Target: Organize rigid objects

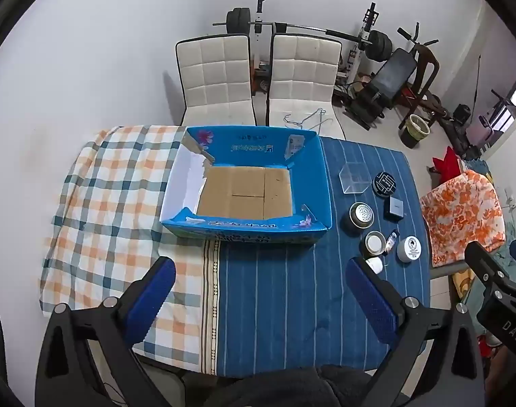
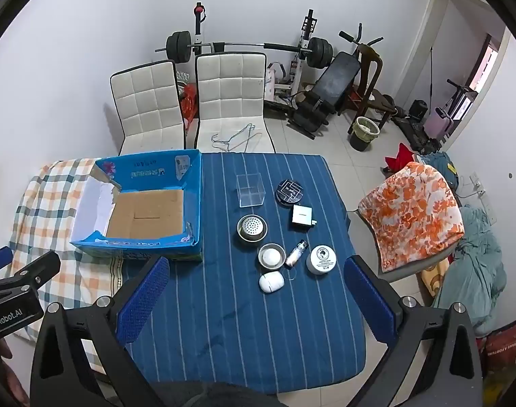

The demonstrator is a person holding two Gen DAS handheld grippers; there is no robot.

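An open blue cardboard box [image 1: 312, 183] [image 2: 193, 200] with a bare brown floor stands on the table. To its right on the blue striped cloth lie several small items: a clear plastic cube [image 2: 250, 190], a black round tin [image 2: 289, 191], a white charger [image 2: 302, 217], a perforated metal cup [image 2: 252, 229], a small metal bowl [image 2: 271, 255], a little bottle [image 2: 296, 253], a white jar [image 2: 321, 259] and a white oval case [image 2: 271, 281]. My left gripper [image 1: 259, 281] is open and empty, in front of the box. My right gripper [image 2: 256, 283] is open and empty, just short of the items.
The table's left part carries a checked cloth [image 1: 108, 196]. Two white chairs [image 2: 231, 101] stand behind the table, one with wire hangers on it. A chair with an orange patterned cover [image 2: 414, 210] stands at the right. Gym gear lines the far wall.
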